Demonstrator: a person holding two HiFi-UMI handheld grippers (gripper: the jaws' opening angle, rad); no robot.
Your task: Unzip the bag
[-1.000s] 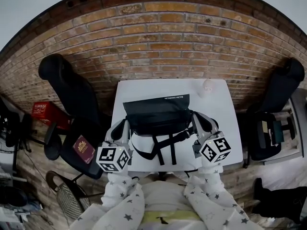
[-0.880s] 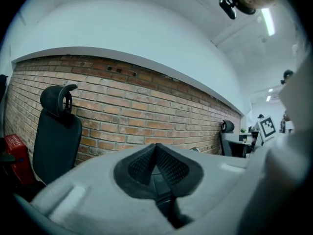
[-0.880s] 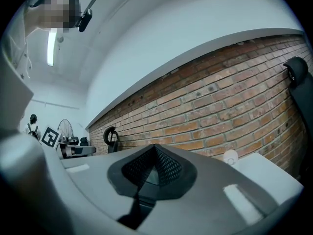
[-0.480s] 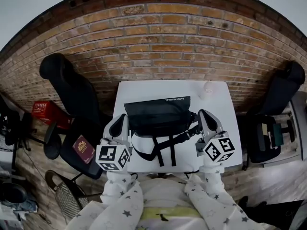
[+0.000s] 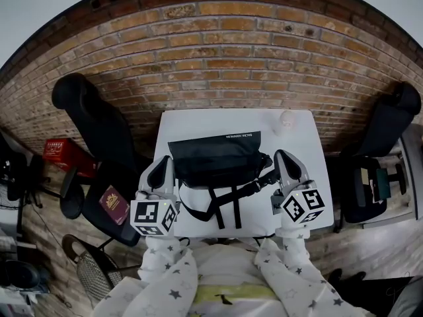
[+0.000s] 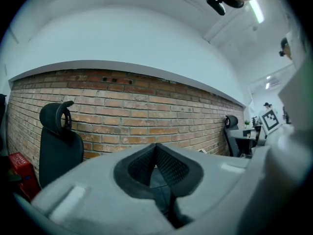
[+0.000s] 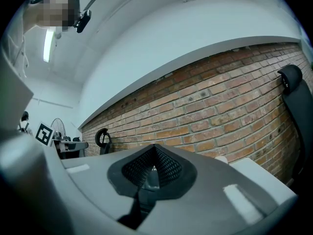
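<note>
A black bag (image 5: 217, 158) lies flat on the small white table (image 5: 304, 137), its straps (image 5: 225, 203) trailing toward the near edge. My left gripper (image 5: 161, 166) hangs beside the bag's left end, jaws shut with nothing between them. At the bag's right end my right gripper (image 5: 283, 158) is held the same way, shut and empty. In the left gripper view the closed black pads (image 6: 156, 166) point at the brick wall. The right gripper view shows its closed pads (image 7: 154, 170) likewise, tilted up, and the bag is hidden in both.
A brick wall (image 5: 225, 65) stands behind the table. Black office chairs (image 5: 92, 131) flank it on the left and on the right (image 5: 390, 124). A small pale object (image 5: 285, 119) sits at the table's far right corner. A red box (image 5: 63, 154) lies on the floor.
Both grippers have risen slightly and spread a little outward from the bag's ends. The bag has not moved.
</note>
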